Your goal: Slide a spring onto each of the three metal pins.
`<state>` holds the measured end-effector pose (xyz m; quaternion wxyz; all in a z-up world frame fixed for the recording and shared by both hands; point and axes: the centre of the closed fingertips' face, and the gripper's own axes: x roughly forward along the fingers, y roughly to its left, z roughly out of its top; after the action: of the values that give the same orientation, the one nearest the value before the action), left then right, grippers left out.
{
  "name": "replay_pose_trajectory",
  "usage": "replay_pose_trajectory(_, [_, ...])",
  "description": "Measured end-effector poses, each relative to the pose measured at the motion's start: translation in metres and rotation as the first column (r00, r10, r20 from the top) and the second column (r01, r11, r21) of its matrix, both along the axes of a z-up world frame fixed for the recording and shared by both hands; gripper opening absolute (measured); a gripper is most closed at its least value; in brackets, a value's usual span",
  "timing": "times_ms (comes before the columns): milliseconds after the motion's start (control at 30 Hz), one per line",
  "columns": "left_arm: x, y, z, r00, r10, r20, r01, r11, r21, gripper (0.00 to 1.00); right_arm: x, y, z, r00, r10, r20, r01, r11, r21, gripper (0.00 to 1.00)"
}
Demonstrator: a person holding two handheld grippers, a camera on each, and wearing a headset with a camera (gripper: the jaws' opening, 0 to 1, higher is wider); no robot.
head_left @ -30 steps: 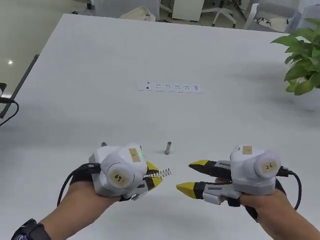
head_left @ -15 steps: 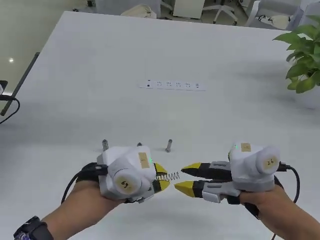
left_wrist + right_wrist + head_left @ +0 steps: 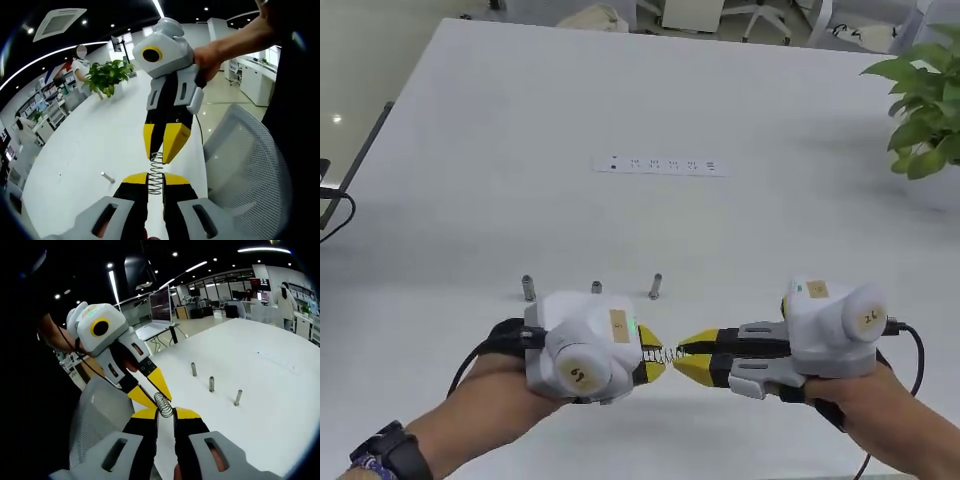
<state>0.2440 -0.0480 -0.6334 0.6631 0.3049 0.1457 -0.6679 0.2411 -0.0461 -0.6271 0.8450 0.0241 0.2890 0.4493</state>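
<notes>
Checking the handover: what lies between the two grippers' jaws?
The spring: one end in the left gripper, the other in the right gripper, seen in the left gripper view.

We note a wide white desk (image 3: 520,120) with a white power strip (image 3: 660,166) lying flat mid-desk. A leafy green plant (image 3: 920,60) stands at its right side. Office chairs (image 3: 760,20) sit beyond the far edge, and there is pale glossy floor (image 3: 360,60) to the left. A grey mesh chair (image 3: 245,165) is close by. The ceiling is dark with strip lights (image 3: 112,285). A monitor (image 3: 161,305) stands further back.
</notes>
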Motion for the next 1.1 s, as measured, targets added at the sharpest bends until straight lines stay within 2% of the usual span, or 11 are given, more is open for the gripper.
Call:
replay_pose_trajectory(233, [0.001,-0.004,-0.001,1.000,-0.008,0.018,0.008,1.000,0.001,0.03,0.001,-0.003,0.003,1.000,-0.007,0.014,0.007,1.000,-0.019,0.09])
replay_pose_trajectory(433, [0.002,-0.006,-0.003,1.000,-0.006,0.015,0.006,1.000,0.000,0.03,0.002,-0.005,0.005,0.999,-0.018,0.028,0.019,0.999,-0.027,0.09])
replay_pose_trajectory(800, [0.001,-0.006,-0.013,1.000,-0.003,0.004,0.003,1.000,0.029,0.03,0.001,-0.007,0.008,0.999,-0.029,0.041,0.030,0.999,-0.043,0.09])
replay_pose_trajectory(1033, [0.001,-0.014,-0.016,1.000,-0.001,-0.016,0.002,1.000,0.022,0.02,0.001,-0.007,0.010,0.997,0.013,0.071,-0.003,0.991,-0.136,0.09])
replay_pose_trajectory(1100, [0.002,-0.018,-0.015,0.999,0.006,-0.031,-0.006,1.000,0.009,0.02,0.002,-0.004,0.015,0.996,0.032,0.079,-0.020,0.988,-0.153,0.09])
